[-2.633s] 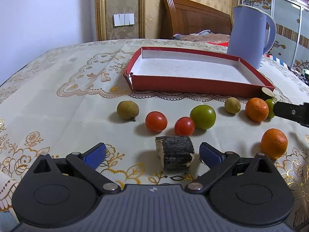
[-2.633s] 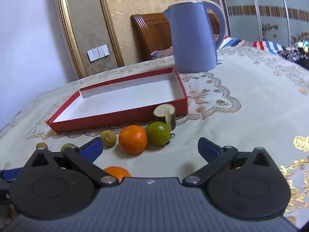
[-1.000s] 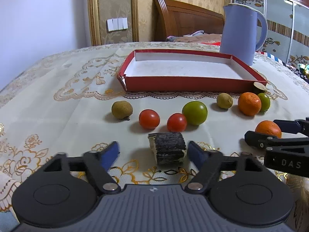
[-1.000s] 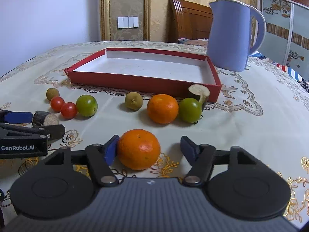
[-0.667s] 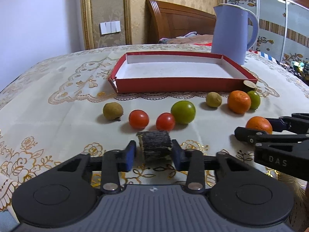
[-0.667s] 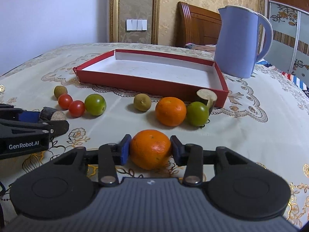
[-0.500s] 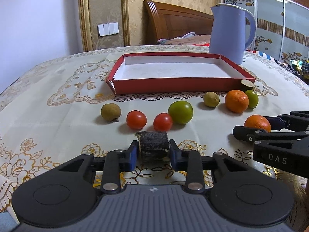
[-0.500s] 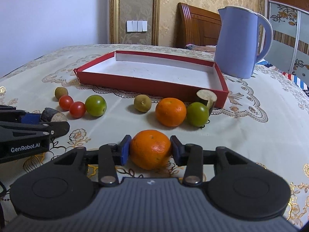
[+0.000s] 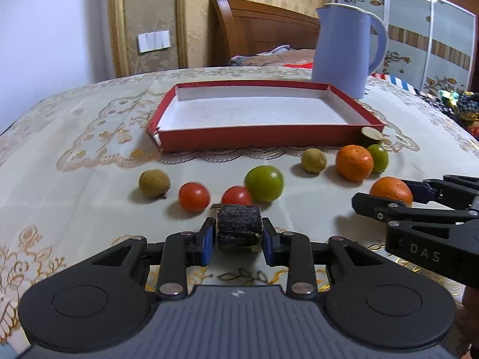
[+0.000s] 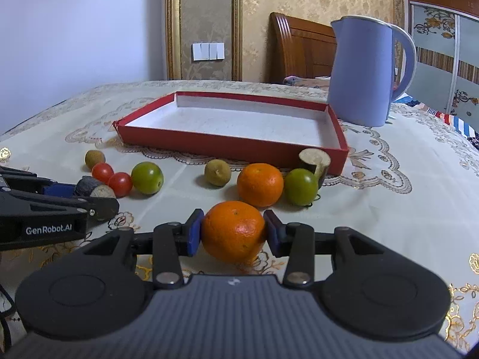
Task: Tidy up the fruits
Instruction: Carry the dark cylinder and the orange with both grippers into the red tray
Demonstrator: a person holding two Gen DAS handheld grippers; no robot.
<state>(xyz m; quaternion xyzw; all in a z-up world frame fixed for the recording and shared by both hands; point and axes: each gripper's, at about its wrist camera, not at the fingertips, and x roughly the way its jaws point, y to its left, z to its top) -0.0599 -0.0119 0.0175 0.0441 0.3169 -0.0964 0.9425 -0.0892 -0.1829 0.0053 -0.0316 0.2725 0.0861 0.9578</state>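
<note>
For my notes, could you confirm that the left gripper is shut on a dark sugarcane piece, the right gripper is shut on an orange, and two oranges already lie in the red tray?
Not quite: the red tray holds no fruit, as the right wrist view shows. The left gripper is shut on the sugarcane piece, and the right gripper on an orange.

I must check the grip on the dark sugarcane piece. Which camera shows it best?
The left wrist view: the sugarcane piece sits centred between the left gripper pads. The right wrist view shows only its pale cut end, at the far left.
</note>
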